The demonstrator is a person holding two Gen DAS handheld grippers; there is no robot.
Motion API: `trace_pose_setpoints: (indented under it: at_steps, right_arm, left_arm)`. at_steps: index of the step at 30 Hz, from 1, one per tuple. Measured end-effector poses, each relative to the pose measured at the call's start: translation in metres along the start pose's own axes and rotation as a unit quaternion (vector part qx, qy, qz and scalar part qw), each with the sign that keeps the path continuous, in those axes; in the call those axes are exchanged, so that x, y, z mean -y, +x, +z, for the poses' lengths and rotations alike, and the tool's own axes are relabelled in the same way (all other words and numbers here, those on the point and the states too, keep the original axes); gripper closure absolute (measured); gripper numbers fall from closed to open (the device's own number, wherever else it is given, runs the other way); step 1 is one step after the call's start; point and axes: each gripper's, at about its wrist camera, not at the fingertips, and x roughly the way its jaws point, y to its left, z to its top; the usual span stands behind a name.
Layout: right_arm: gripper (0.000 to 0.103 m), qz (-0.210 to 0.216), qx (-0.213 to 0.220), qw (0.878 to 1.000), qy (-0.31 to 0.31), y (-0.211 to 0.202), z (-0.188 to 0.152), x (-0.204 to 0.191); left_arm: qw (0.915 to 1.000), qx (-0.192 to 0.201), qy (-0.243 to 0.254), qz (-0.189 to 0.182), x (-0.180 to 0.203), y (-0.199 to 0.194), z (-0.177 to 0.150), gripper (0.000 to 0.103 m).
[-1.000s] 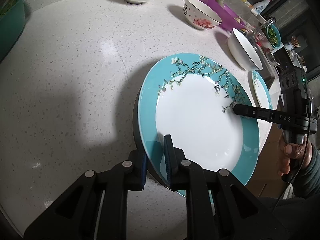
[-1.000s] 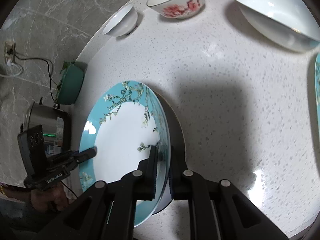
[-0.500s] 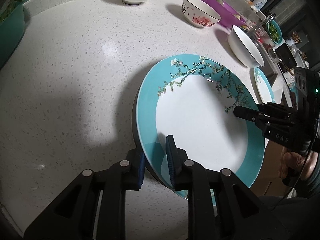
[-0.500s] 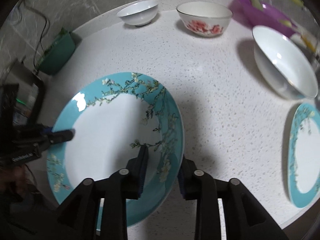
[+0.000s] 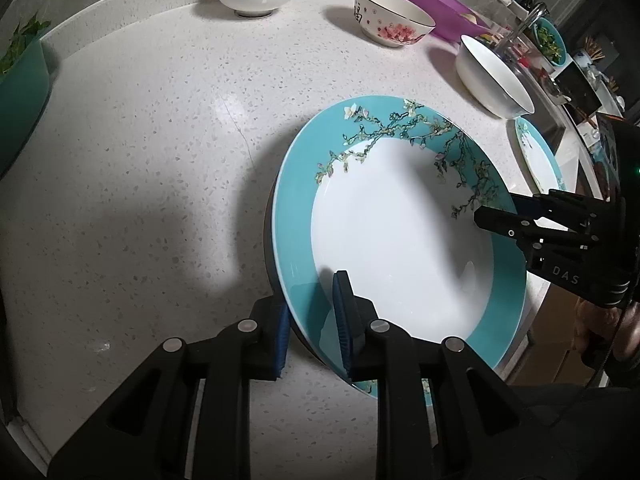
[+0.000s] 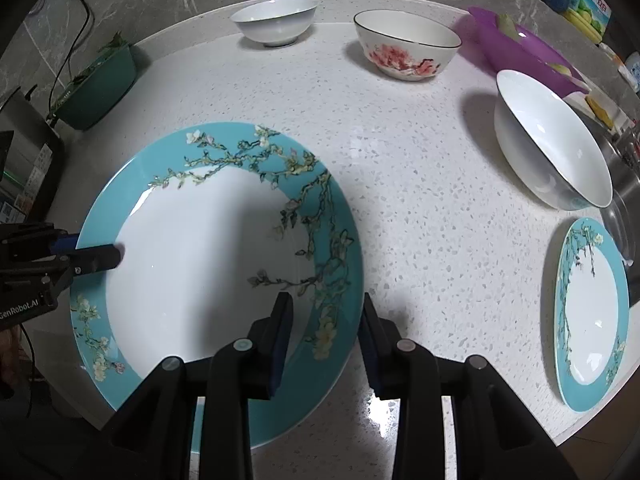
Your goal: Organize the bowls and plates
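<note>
the large teal-rimmed plate (image 5: 400, 240) with a blossom-branch pattern lies near the front edge of the white speckled tabletop (image 5: 140, 140). the left gripper (image 5: 310, 320) has its jaws set over the plate's near rim, one pad under the rim and one on the white well; whether they press the rim i cannot tell. the right gripper (image 6: 326, 332) straddles the plate's opposite rim with its jaws parted, clear gaps showing either side of the rim. a smaller matching plate (image 6: 592, 312) sits well apart at the tabletop's right edge. behind it stands a large white bowl (image 6: 552, 140), then a bowl with red flowers (image 6: 404, 46), and a plain white bowl (image 6: 276, 20) near the back.
</note>
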Motion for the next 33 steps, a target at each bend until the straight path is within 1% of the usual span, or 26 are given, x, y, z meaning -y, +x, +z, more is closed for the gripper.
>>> trace_pose_setpoints:
  at_steps: [1, 2, 3, 4, 5, 6, 8, 13, 14, 15, 16, 17, 19, 20, 21, 23, 24, 26, 28, 29, 30, 32, 33]
  right_arm:
    - [0.066, 0.001, 0.001, 1.0, 0.002, -0.001, -0.001, 0.0]
    - [0.063, 0.002, 0.002, 1.0, 0.004, -0.001, -0.001, 0.0]
    - [0.057, 0.002, 0.004, 1.0, 0.005, -0.002, 0.0, 0.0]
    - [0.055, 0.002, 0.006, 1.0, 0.005, -0.003, -0.001, -0.001]
    - [0.052, 0.004, 0.007, 1.0, 0.007, -0.003, 0.0, -0.001]
    - [0.047, 0.004, 0.007, 1.0, 0.009, -0.003, 0.001, 0.0]
    - [0.045, 0.007, 0.011, 1.0, 0.014, -0.005, 0.0, 0.0]
    - [0.044, 0.021, 0.011, 0.999, 0.038, -0.01, -0.001, 0.008]
    - [0.041, 0.028, 0.016, 0.998, 0.048, -0.016, -0.002, 0.011]
    - [0.032, 0.034, 0.024, 0.997, 0.06, -0.022, -0.003, 0.015]
    - [0.027, 0.041, 0.032, 0.996, 0.072, -0.028, -0.004, 0.02]
    - [0.02, 0.054, 0.045, 0.994, 0.087, -0.037, -0.006, 0.027]
    - [0.018, 0.084, 0.066, 0.987, 0.116, -0.053, -0.01, 0.043]
    - [0.018, 0.101, 0.074, 0.984, 0.13, -0.061, -0.013, 0.052]
    - [0.018, 0.125, 0.084, 0.977, 0.152, -0.071, -0.019, 0.065]
    - [0.018, 0.155, 0.102, 0.966, 0.182, -0.085, -0.029, 0.087]
    - [0.018, 0.167, 0.116, 0.959, 0.199, -0.095, -0.038, 0.104]
    - [0.018, 0.17, 0.135, 0.951, 0.22, -0.109, -0.047, 0.132]
    - [0.018, 0.177, 0.153, 0.939, 0.252, -0.121, -0.062, 0.173]
    - [0.018, 0.181, 0.16, 0.932, 0.27, -0.126, -0.071, 0.198]
    - [0.018, 0.183, 0.163, 0.928, 0.28, -0.127, -0.077, 0.215]
    - [0.018, 0.191, 0.167, 0.919, 0.303, -0.129, -0.092, 0.264]
    - [0.018, 0.195, 0.169, 0.916, 0.306, -0.129, -0.096, 0.278]
  left_arm:
    - [1.0, 0.001, 0.001, 0.002, 0.0, 0.0, 0.0, 0.084]
    - [1.0, 0.003, 0.003, 0.005, 0.001, 0.0, 0.0, 0.082]
    - [1.0, 0.004, 0.005, 0.005, 0.002, 0.0, 0.001, 0.076]
    - [1.0, 0.006, 0.006, 0.003, 0.002, -0.001, 0.0, 0.071]
    - [0.9999, 0.005, 0.006, 0.008, 0.002, 0.0, 0.0, 0.039]
    - [0.9999, 0.002, 0.004, 0.012, 0.001, 0.001, 0.0, 0.014]
    - [1.0, 0.003, -0.005, 0.005, -0.003, 0.003, -0.003, 0.014]
    - [0.9998, 0.004, -0.021, -0.003, -0.012, -0.006, -0.004, 0.014]
    - [0.9996, 0.009, -0.026, -0.004, -0.014, -0.012, -0.003, 0.013]
    - [0.9995, 0.013, -0.029, -0.004, -0.015, -0.018, -0.004, 0.013]
    - [0.9992, 0.021, -0.034, -0.005, -0.017, -0.026, -0.002, 0.013]
    - [0.9985, 0.034, -0.041, -0.009, -0.018, -0.037, 0.003, 0.013]
    - [0.9973, 0.052, -0.044, -0.028, -0.014, -0.051, 0.015, 0.01]
    - [0.9967, 0.058, -0.041, -0.039, -0.009, -0.056, 0.022, 0.005]
    - [0.996, 0.061, -0.034, -0.055, -0.001, -0.059, 0.03, 0.002]
    - [0.9935, 0.058, -0.013, -0.097, 0.023, -0.063, 0.047, 0.001]
    - [0.992, 0.057, -0.002, -0.113, 0.036, -0.064, 0.053, 0.001]
    - [0.9851, 0.063, 0.03, -0.157, 0.075, -0.064, 0.067, 0.001]
    - [0.98, 0.065, 0.053, -0.181, 0.107, -0.058, 0.076, 0.0]
    - [0.9785, 0.055, 0.06, -0.189, 0.128, -0.049, 0.082, 0.0]
    - [0.978, 0.039, 0.059, -0.196, 0.147, -0.037, 0.088, 0.001]
    - [0.977, 0.019, 0.048, -0.207, 0.176, -0.016, 0.097, 0.001]
    - [0.9789, 0.01, 0.044, -0.199, 0.194, -0.002, 0.103, 0.001]
